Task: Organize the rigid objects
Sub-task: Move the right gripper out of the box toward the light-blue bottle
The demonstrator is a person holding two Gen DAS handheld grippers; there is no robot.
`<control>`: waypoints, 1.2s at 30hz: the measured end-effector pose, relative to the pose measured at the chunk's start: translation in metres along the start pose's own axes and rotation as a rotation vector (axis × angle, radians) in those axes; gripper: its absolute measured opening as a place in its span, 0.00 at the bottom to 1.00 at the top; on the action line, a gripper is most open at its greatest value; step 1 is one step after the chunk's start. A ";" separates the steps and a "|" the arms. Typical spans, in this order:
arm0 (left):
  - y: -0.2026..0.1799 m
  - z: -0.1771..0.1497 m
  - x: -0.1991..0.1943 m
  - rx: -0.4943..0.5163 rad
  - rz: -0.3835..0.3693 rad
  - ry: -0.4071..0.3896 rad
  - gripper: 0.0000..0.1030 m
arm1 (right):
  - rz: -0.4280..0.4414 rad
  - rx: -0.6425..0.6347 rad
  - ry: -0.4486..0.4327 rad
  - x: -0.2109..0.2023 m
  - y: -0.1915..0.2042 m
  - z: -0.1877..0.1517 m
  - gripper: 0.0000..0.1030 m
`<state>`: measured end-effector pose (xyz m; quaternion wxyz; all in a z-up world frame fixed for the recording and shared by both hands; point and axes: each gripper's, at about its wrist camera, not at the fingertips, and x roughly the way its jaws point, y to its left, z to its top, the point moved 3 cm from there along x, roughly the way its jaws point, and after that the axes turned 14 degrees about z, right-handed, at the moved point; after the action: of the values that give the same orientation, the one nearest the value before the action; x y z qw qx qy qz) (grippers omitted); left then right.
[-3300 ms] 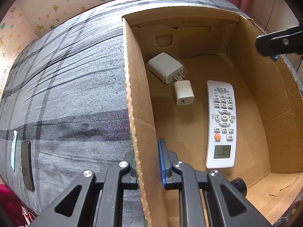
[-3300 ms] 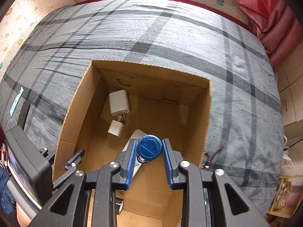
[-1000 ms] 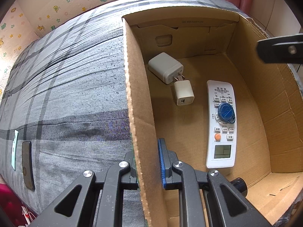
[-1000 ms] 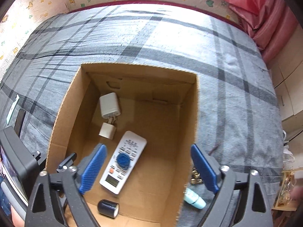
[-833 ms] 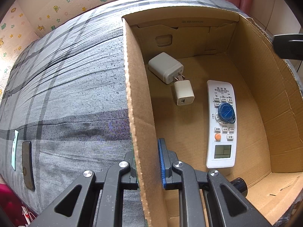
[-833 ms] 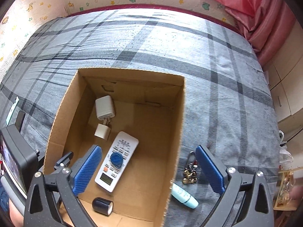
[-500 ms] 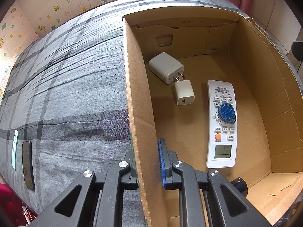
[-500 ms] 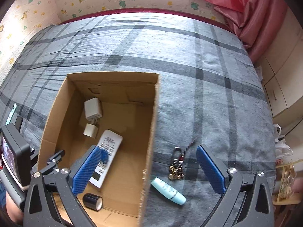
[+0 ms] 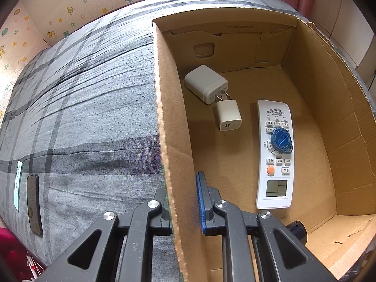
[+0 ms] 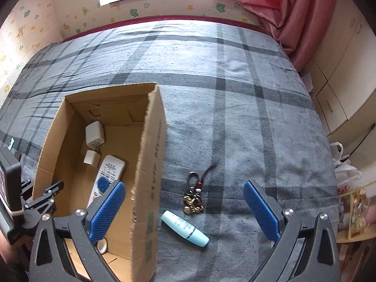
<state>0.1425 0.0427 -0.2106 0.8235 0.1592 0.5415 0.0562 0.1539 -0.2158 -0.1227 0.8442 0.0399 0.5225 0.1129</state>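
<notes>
An open cardboard box (image 9: 174,122) (image 10: 150,164) stands on a grey plaid bed. My left gripper (image 9: 183,202) is shut on its left wall near the front corner. Inside lie two white chargers (image 9: 206,87) (image 9: 228,115), a white remote (image 9: 276,155) (image 10: 108,171) with a blue key fob (image 9: 280,139) (image 10: 103,184) on top, and a small dark cylinder (image 9: 298,231). My right gripper (image 10: 185,209) hangs wide open and empty over the bed beside the box's right wall. Below it lie a key ring with lanyard (image 10: 195,195) and a pale turquoise tube (image 10: 185,229).
A dark phone (image 9: 34,204) and a pale card (image 9: 17,185) lie on the bedspread (image 10: 235,94) left of the box. Star-patterned wall and window stand behind the bed, a pink curtain (image 10: 282,7) and white cabinets (image 10: 340,75) to the right.
My right gripper has moved right, from over the box to over the bed beside it, bringing the key ring and tube under it. The left gripper and box stayed still.
</notes>
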 end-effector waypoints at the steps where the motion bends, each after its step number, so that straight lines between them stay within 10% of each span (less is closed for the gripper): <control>1: 0.000 0.000 0.000 0.000 0.000 0.000 0.16 | -0.005 -0.003 -0.007 -0.001 -0.003 -0.003 1.00; 36: -0.005 0.000 -0.001 0.013 0.021 0.000 0.16 | 0.113 -0.069 0.152 0.050 -0.055 -0.073 0.99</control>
<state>0.1415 0.0375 -0.2119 0.8220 0.1703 0.5400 0.0614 0.1181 -0.2615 -0.2097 0.7953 0.0315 0.5777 0.1812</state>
